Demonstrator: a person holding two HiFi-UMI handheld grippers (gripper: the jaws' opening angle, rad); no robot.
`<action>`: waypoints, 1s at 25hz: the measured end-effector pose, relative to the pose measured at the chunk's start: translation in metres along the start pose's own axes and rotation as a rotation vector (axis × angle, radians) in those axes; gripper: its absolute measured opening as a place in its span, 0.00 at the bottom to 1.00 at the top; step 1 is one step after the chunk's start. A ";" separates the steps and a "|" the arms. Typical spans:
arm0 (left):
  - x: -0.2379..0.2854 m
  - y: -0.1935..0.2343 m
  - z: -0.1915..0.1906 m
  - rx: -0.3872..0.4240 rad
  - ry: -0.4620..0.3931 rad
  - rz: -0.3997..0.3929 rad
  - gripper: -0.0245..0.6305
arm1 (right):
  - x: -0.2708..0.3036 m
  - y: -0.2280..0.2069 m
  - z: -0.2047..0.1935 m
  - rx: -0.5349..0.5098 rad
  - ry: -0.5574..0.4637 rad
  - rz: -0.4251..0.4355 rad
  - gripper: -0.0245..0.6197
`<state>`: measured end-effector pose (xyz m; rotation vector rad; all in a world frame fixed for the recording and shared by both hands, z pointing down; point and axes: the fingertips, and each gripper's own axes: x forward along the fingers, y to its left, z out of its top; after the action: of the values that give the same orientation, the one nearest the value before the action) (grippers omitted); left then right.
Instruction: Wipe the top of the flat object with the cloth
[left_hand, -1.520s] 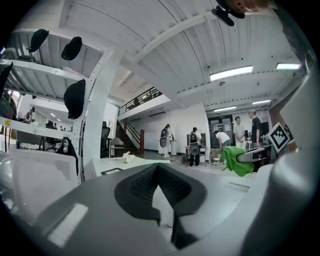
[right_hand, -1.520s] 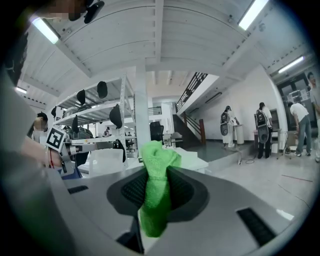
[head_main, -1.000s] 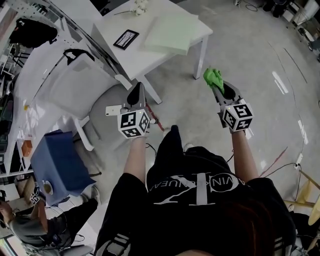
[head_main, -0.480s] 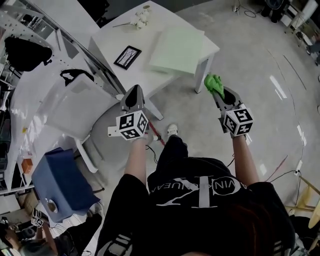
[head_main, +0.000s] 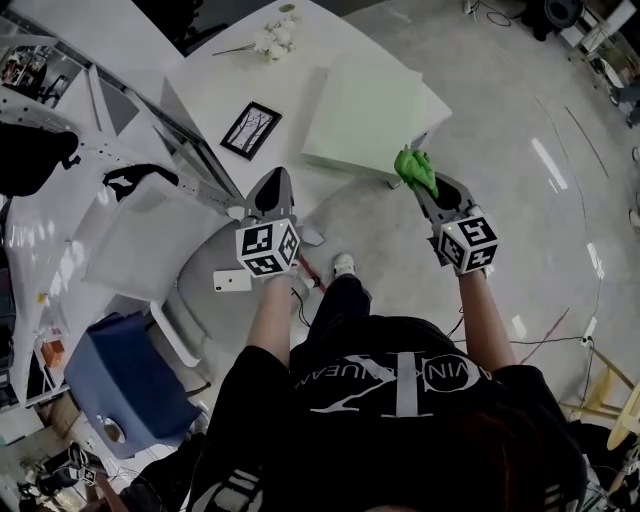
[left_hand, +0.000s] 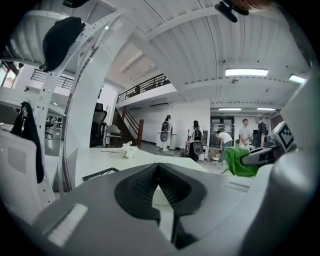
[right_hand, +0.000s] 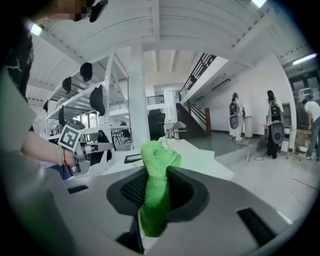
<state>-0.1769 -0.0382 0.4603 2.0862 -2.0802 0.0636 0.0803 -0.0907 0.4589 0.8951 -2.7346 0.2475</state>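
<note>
Head view shows that both of my tools have moved up to the white table (head_main: 205, 85). A second ago the green cloth (head_main: 414, 168) was hanging over the floor (head_main: 520, 110), out past the table's corner. Now it sits right at the near edge of the flat green pad (head_main: 365, 110), which is the thing I have to wipe. The pad lies flat on the table, next to a small picture frame (head_main: 251, 129).

My right gripper (head_main: 422, 186) is pinching the cloth. In the right gripper view the cloth (right_hand: 156, 165) is squeezed tight between the two jaws and a soft bunch of it sticks out in front. So the cloth is ready to rub with.

My left gripper (head_main: 272, 186) has come forward too, and it is near the table's edge on the other side. Its jaws are pressed together with nothing in them.

I cannot tell if the cloth is touching the pad yet. I think the walking-up part is almost done and the wiping has not begun. Next I think I need to put the cloth down on top of the pad and slide it across.
</note>
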 end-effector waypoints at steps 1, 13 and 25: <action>0.006 0.003 0.000 0.001 0.005 -0.006 0.05 | 0.007 0.001 0.001 -0.002 0.005 0.005 0.16; 0.073 0.046 0.004 0.005 0.033 -0.106 0.06 | 0.092 -0.004 0.023 -0.003 0.026 -0.018 0.16; 0.127 0.025 -0.008 -0.049 0.087 -0.298 0.13 | 0.146 -0.029 0.048 -0.036 0.072 -0.064 0.16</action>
<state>-0.1996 -0.1616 0.4922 2.2936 -1.6858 0.0586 -0.0244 -0.2065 0.4577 0.9441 -2.6312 0.2135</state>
